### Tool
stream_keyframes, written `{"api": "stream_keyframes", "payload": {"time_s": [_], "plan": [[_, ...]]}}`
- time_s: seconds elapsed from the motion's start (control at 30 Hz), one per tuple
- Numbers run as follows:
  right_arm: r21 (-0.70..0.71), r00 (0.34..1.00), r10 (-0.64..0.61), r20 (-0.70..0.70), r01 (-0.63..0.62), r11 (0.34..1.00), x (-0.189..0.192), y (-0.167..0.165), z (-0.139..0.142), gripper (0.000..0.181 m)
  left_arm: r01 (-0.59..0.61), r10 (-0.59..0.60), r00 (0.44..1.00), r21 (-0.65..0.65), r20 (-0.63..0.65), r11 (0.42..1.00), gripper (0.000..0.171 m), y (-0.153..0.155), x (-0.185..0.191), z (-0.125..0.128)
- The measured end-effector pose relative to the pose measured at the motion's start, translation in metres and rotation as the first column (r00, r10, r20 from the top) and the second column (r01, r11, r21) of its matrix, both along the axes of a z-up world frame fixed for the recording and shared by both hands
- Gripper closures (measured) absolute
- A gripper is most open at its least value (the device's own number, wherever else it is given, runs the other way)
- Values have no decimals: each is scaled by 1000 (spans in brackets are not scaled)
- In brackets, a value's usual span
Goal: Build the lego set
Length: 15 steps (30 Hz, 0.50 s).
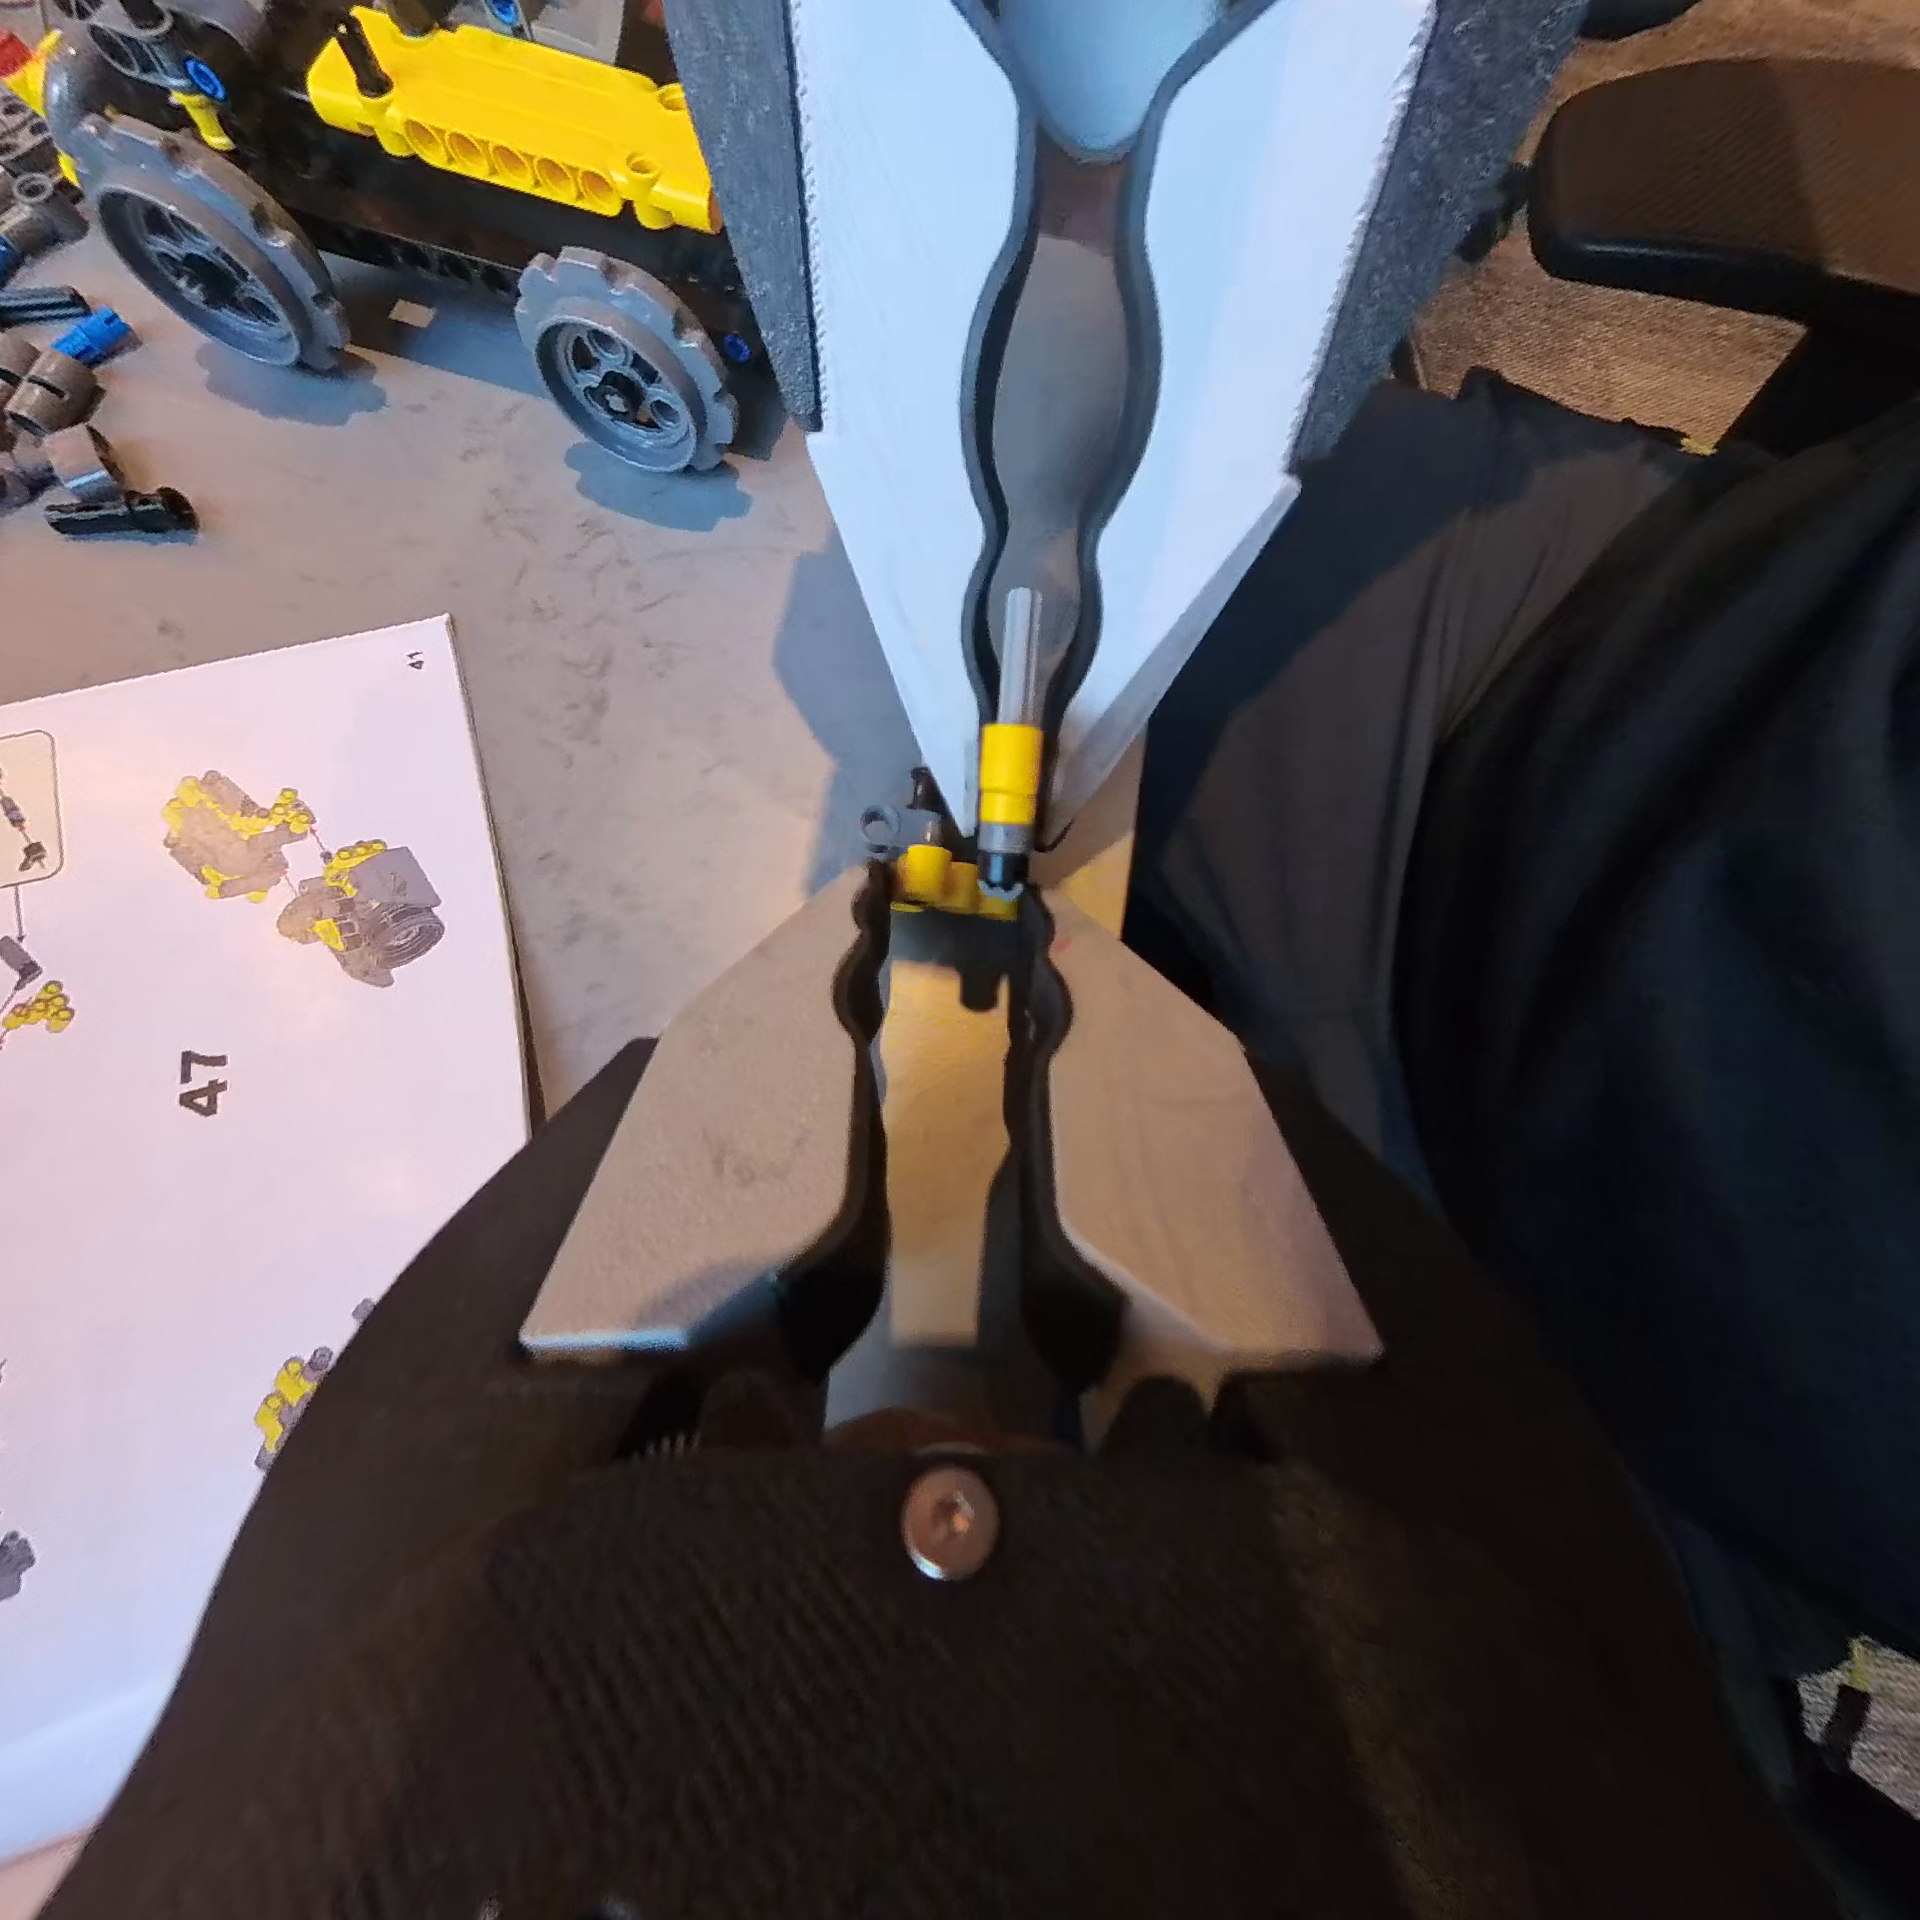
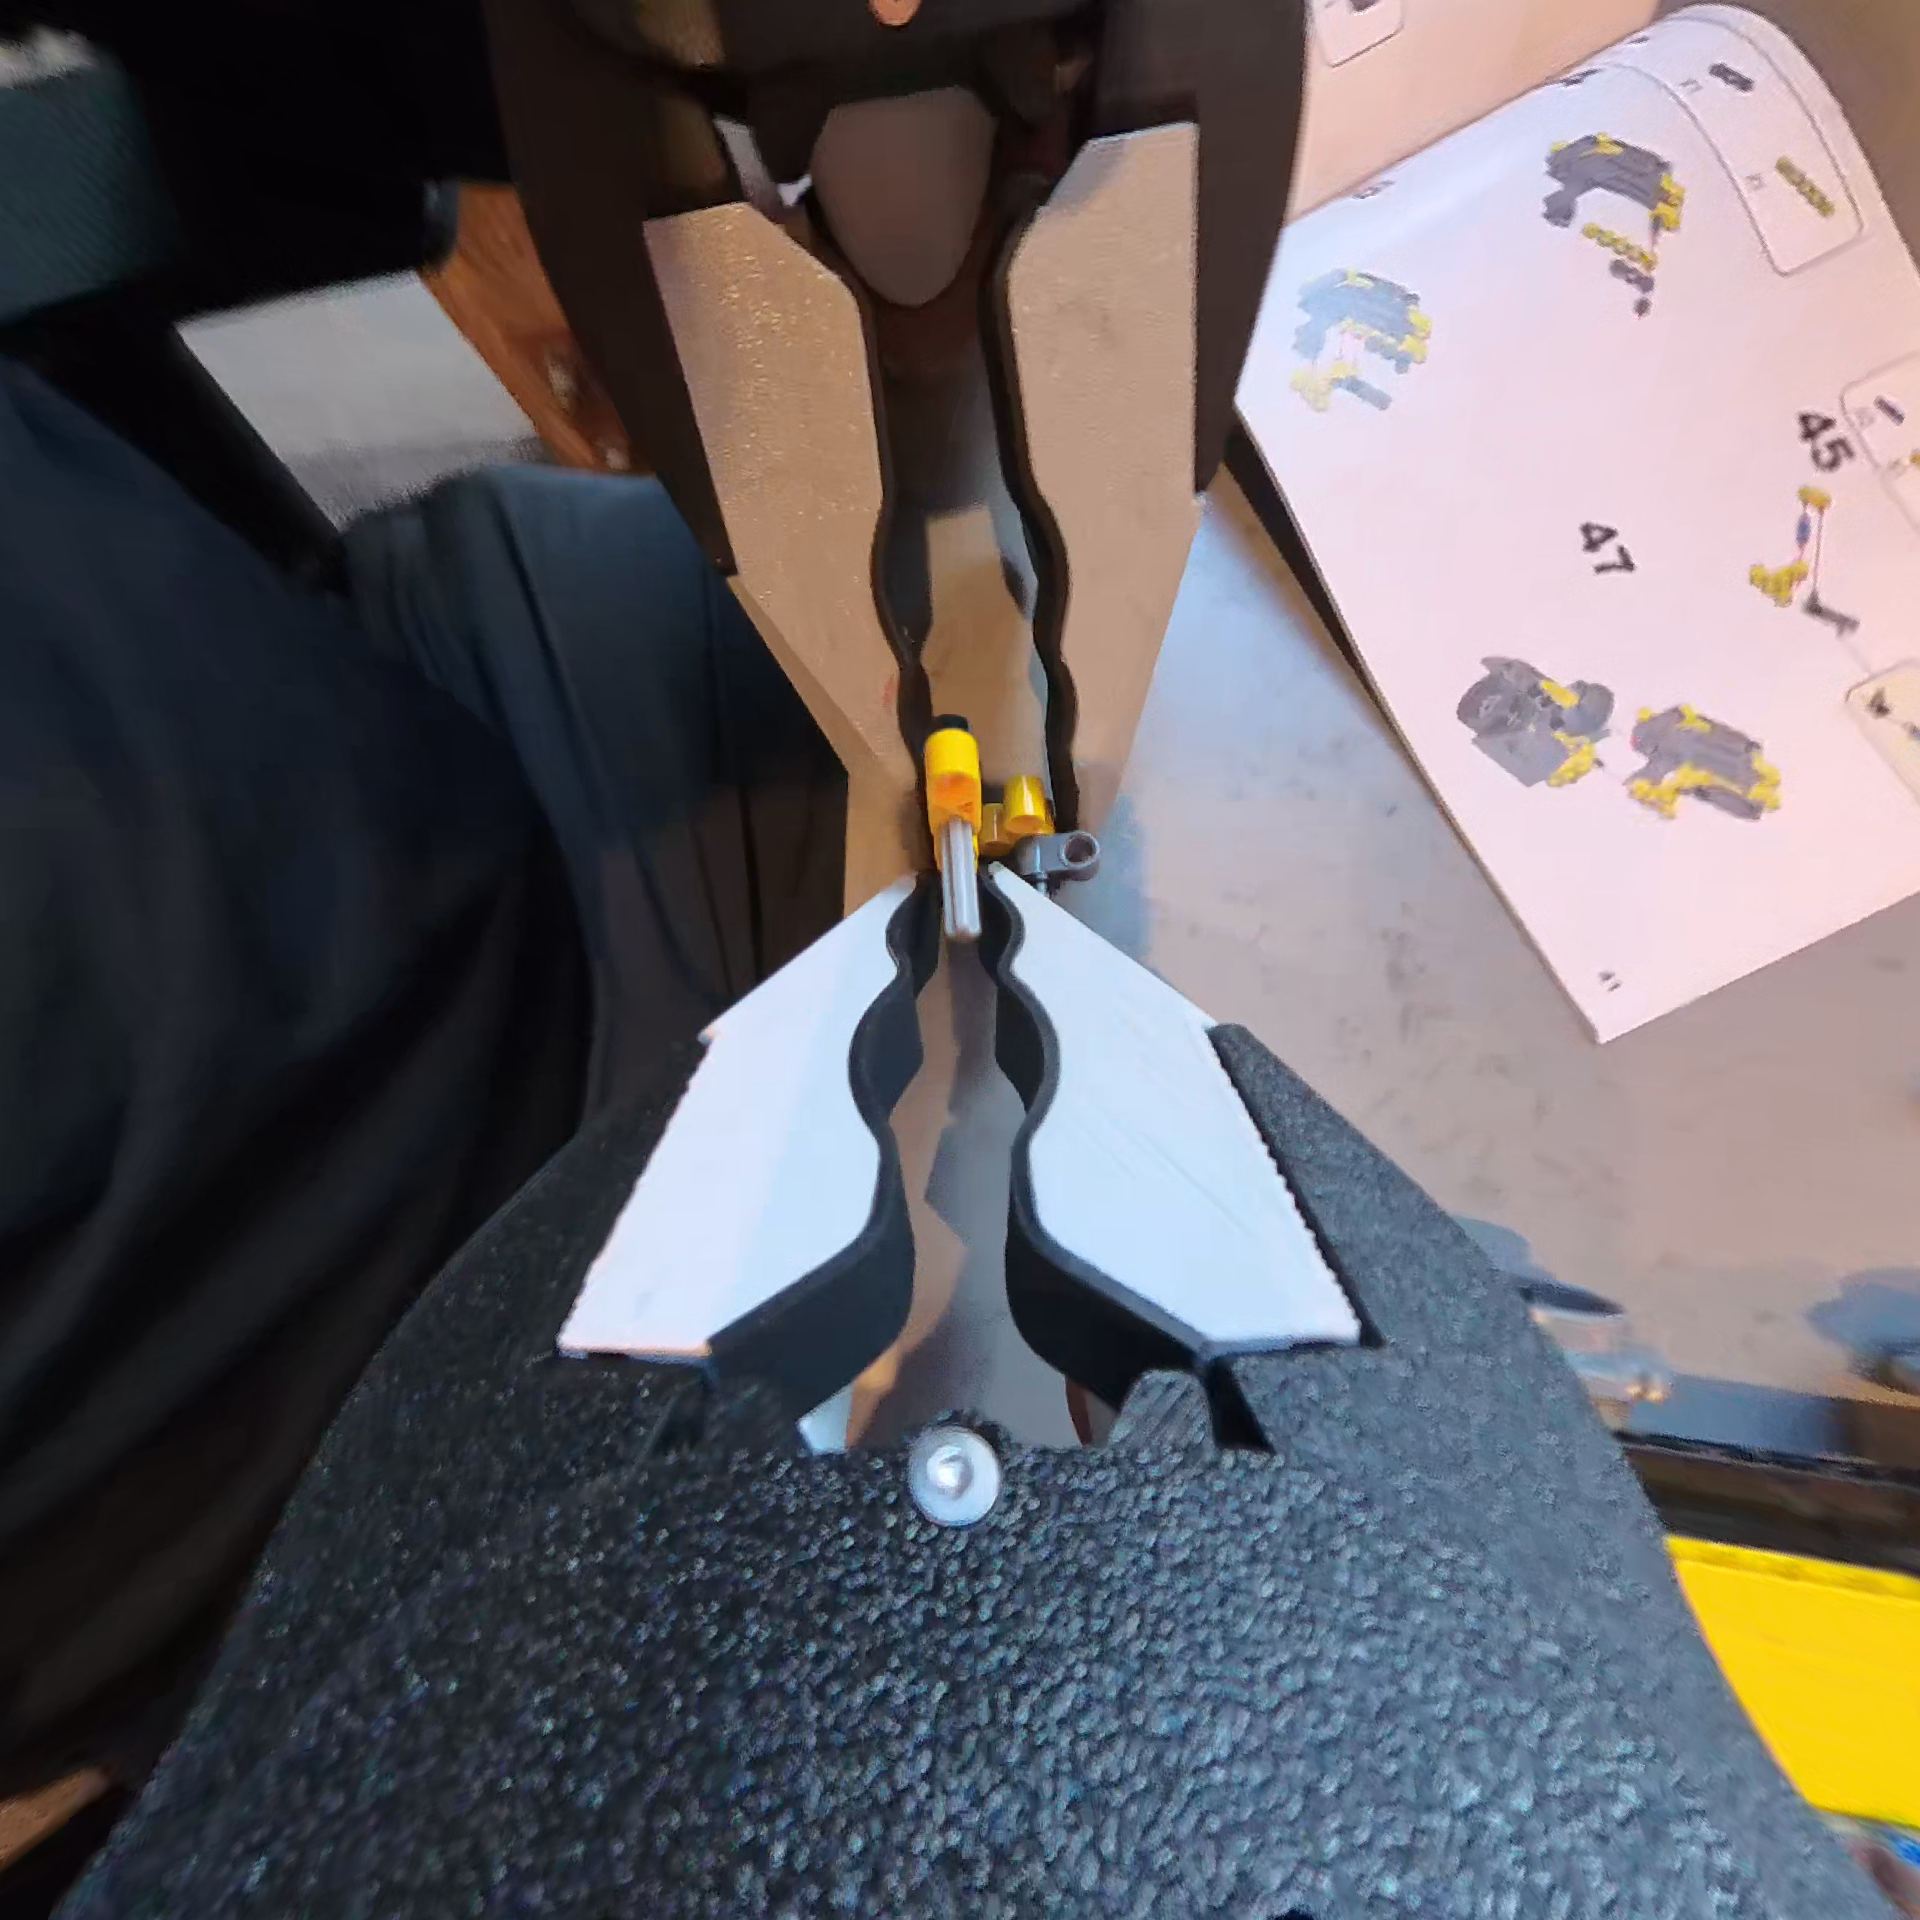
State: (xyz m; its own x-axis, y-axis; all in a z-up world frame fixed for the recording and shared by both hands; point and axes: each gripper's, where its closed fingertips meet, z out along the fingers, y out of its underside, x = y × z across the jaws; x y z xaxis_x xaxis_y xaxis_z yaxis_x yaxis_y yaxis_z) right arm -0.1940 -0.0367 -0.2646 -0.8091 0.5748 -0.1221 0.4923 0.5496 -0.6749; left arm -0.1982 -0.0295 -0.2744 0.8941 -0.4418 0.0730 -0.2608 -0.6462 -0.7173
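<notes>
Left gripper (image 1: 951, 914) is nearly closed, its black pads pinching a small yellow block (image 1: 935, 873) right at the tips. A black pin pokes out of the block toward the camera. A little grey link (image 1: 883, 826) hangs off the block's far left corner, outside the pads.

Right gripper (image 2: 956, 904) comes in nose to nose with it. It's closed down tight on a grey axle (image 2: 958, 883), which carries a yellow sleeve (image 2: 954, 781) at its front end. In the left wrist view the sleeve's dark end sits right against the block's right side. Whether it's actually seated in a hole I can't tell, since both views are a bit soft there.

Handling-wise, both holds are fingertip pinches on tiny parts (not much pad contact). I'd guess any twist between the two grippers would pivot the axle rather than keep it straight. Axle and block look roughly in line at the moment.

All this hangs over the near edge of the grey counter (image 1: 623, 582), above the person's dark clothing (image 1: 1558, 935).

Further out, an open manual (image 1: 260, 935) lies just left of the left gripper. Beyond it stands a yellow-and-black wheeled model (image 1: 468, 156), with loose parts (image 1: 62, 395) scattered at the far left. Nothing sits between the two grippers except the parts they hold. The link is the only bit sticking out sideways.
</notes>
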Motion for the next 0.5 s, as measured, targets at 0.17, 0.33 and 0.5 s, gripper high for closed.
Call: {"api": "stream_keyframes", "payload": {"time_s": [0.17, 0.33, 0.5], "plan": [[-98, 998, -58, 32, 61, 993, 2, 4, -1, 174, -3, 3, 1000, 3, 16, 1000, 148, 1, 0, 1], [-23, 998, -44, -52, 42, 999, 2, 5, -2, 174, -3, 3, 1000, 2, 21, 1000, 147, 1, 1, 1], [29, 995, -46, -86, 49, 998, 1, 7, -1, 174, -9, 9, 1000, 5, 20, 1000, 147, 2, 0, 1]]}}
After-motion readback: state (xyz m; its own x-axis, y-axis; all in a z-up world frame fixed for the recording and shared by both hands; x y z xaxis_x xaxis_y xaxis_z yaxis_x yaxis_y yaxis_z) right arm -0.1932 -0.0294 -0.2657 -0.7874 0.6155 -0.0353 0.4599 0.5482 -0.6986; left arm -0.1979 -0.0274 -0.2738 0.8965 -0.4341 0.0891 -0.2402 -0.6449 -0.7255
